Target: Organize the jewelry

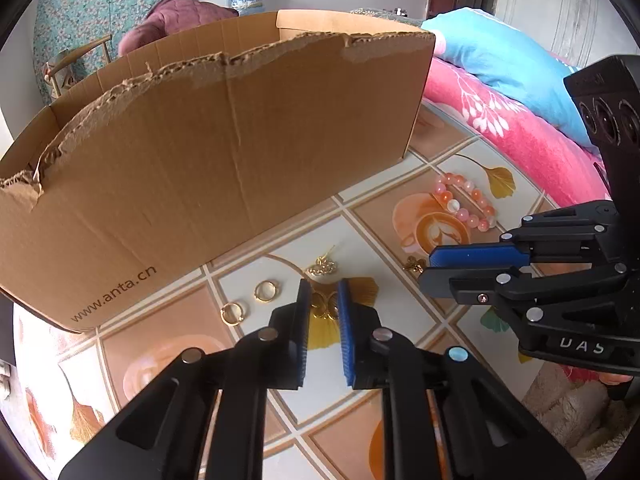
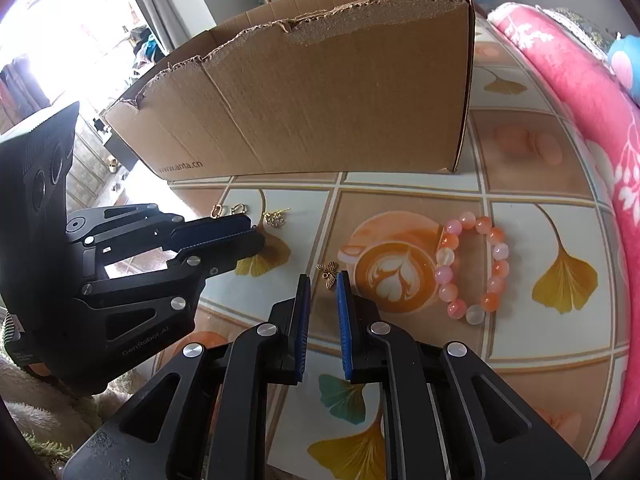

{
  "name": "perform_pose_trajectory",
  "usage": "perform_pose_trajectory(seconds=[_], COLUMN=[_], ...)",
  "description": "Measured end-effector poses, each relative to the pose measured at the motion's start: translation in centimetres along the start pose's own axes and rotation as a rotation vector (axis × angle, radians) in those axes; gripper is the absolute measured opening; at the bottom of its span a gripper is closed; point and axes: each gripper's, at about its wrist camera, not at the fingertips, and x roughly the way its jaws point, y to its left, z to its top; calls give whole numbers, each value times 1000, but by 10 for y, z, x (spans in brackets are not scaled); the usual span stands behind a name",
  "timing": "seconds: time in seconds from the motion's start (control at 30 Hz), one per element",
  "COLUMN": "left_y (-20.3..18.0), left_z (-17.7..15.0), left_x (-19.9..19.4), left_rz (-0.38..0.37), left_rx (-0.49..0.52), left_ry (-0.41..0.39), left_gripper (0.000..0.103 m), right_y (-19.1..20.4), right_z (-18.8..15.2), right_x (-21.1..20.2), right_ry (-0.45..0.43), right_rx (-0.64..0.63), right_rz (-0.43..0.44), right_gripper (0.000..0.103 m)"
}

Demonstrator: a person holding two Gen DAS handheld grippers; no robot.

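My left gripper (image 1: 324,292) is shut on a small gold earring (image 1: 325,307) that lies on the patterned tablecloth (image 1: 400,320); the piece fills the narrow gap between the blue pads. In the right wrist view the left gripper (image 2: 258,236) comes in from the left. My right gripper (image 2: 323,280) has its jaws narrow around a bronze butterfly charm (image 2: 329,274) at its tips. Two gold hoops (image 1: 267,291) (image 1: 233,313) and an ornate gold charm (image 1: 322,267) lie near the box. A pink bead bracelet (image 2: 472,268) lies to the right.
A large torn cardboard box (image 1: 224,152) stands open-topped just behind the jewelry. A pink flowered blanket (image 2: 580,100) and a blue pillow (image 1: 500,60) border the table on the right. A chair (image 1: 80,56) stands behind the box.
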Motion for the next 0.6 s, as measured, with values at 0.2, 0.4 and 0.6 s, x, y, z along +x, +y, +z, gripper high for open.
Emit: perform_pose_trajectory(seconds=[0.2,0.4,0.6], left_y=[3,6,14], left_z=[-1,-12,-22], left_x=[-1,-10,-18], left_rz=[1,7,2], left_rx=[-16,-33,-64], left_ry=[4,10,11], left_gripper=[7,7,7], right_y=[3,10,25], right_z=[0,3,10], right_x=[-4,-1,10], right_ry=[-9,2,35], right_rx=[-34,-90,-165], right_rz=[-37,-50,-98], right_gripper=[24,24,23])
